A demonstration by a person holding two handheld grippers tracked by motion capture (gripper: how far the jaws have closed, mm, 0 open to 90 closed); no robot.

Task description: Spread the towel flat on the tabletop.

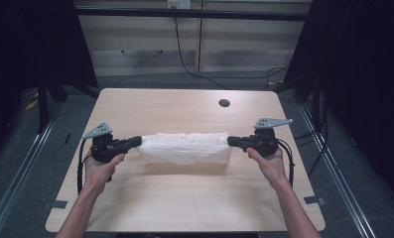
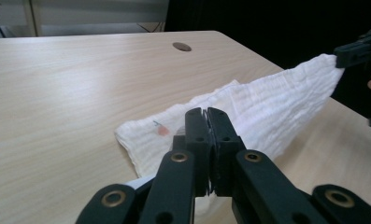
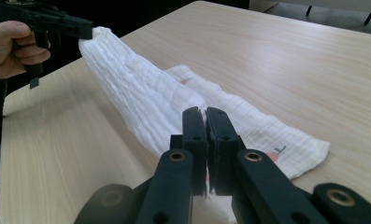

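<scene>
High view: white cloth (image 1: 184, 148) stretched left to right across the middle of the desk (image 1: 184, 203), its lower edge resting on the wood, its upper edge lifted between the two tools. Left tool (image 1: 136, 141) clamped on the cloth's left end; right tool (image 1: 232, 141) clamped on the right end. Each is held in a hand, forearms coming in from the near edge. Round hole (image 1: 224, 103) in the desk, far side, right of centre.

Left gripper view: jaws pressed together with cloth (image 2: 267, 107) pinched between them; the fabric rises toward the other tool (image 2: 342, 56) at the upper right. Small reddish mark (image 2: 162, 130) on the cloth near the jaws.

Right gripper view: jaws together on the cloth (image 3: 141, 98), which runs up to the other tool (image 3: 87, 29) at the upper left; a folded layer lies flat on the desk (image 3: 290, 56).
</scene>
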